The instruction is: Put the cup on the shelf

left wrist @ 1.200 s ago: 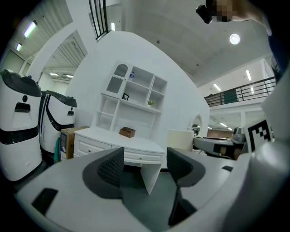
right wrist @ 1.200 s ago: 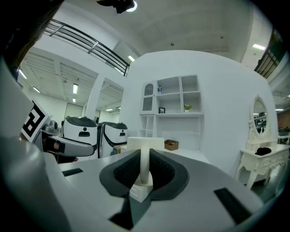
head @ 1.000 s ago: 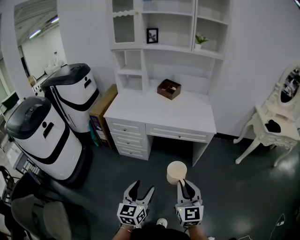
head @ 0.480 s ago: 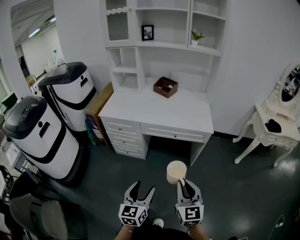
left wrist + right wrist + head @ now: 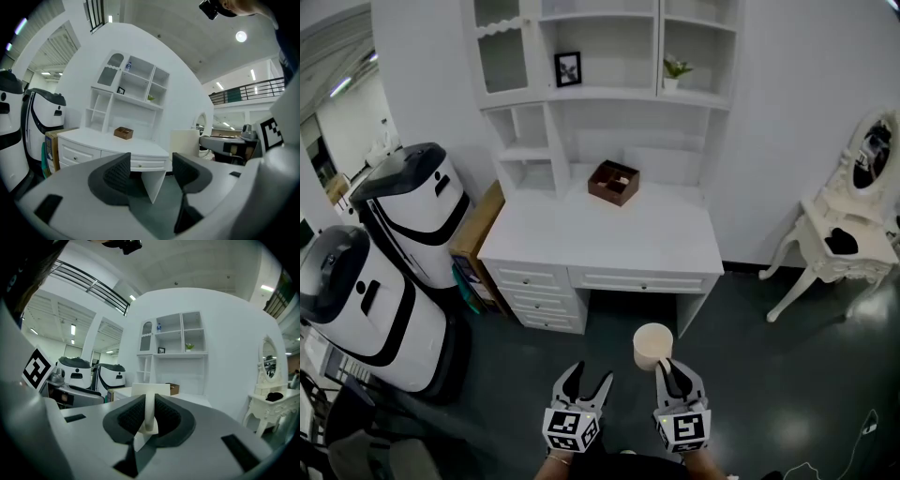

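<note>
A cream cup (image 5: 652, 345) hangs in the air in front of me, its handle (image 5: 149, 411) clamped between the pads of my right gripper (image 5: 667, 367), which is shut on it. The cup also shows at the right in the left gripper view (image 5: 186, 143). My left gripper (image 5: 584, 380) stands open and empty beside it, jaws apart (image 5: 151, 171). Ahead is the white desk (image 5: 609, 230) with its shelf unit (image 5: 600, 56) above, several open compartments facing me.
A brown wooden organiser box (image 5: 613, 182) sits on the desktop. A small picture frame (image 5: 568, 68) and a potted plant (image 5: 673, 71) stand on the shelves. Two white and black robots (image 5: 389, 253) stand at the left, a white dressing table (image 5: 853, 211) at the right.
The desk and shelf have drawn nearer and shifted down and left in the head view as I moved forward. Both grippers keep their pose; the cup stays gripped.
</note>
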`<state>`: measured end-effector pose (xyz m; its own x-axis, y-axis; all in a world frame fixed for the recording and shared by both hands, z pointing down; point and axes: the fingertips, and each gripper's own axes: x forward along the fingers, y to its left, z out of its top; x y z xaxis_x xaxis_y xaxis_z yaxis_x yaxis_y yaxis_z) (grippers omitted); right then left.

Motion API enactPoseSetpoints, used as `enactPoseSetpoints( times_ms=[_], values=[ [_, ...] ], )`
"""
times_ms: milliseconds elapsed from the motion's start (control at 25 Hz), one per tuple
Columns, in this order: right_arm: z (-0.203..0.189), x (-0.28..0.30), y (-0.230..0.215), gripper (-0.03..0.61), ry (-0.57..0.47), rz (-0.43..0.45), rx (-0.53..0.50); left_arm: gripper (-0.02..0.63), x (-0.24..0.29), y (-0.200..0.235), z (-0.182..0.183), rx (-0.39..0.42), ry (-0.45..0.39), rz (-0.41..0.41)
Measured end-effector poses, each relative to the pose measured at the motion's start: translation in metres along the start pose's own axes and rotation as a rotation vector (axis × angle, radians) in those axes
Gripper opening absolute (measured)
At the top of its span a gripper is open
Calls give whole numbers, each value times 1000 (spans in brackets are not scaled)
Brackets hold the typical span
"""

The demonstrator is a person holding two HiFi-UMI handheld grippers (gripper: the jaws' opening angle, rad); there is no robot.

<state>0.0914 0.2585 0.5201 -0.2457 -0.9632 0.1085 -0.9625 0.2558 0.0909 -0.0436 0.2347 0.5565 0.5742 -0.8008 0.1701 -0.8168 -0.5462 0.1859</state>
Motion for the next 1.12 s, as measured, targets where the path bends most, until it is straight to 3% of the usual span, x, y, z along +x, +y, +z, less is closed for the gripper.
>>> enactPoseSetpoints(
  times_ms=[520,1120],
  values=[
    [25,138,7,57,-4,-92,4,273,100,111,52,69,3,-108],
    [25,217,28,57,36,-127,18,262,138,182,66,67,23,-142]
  ],
)
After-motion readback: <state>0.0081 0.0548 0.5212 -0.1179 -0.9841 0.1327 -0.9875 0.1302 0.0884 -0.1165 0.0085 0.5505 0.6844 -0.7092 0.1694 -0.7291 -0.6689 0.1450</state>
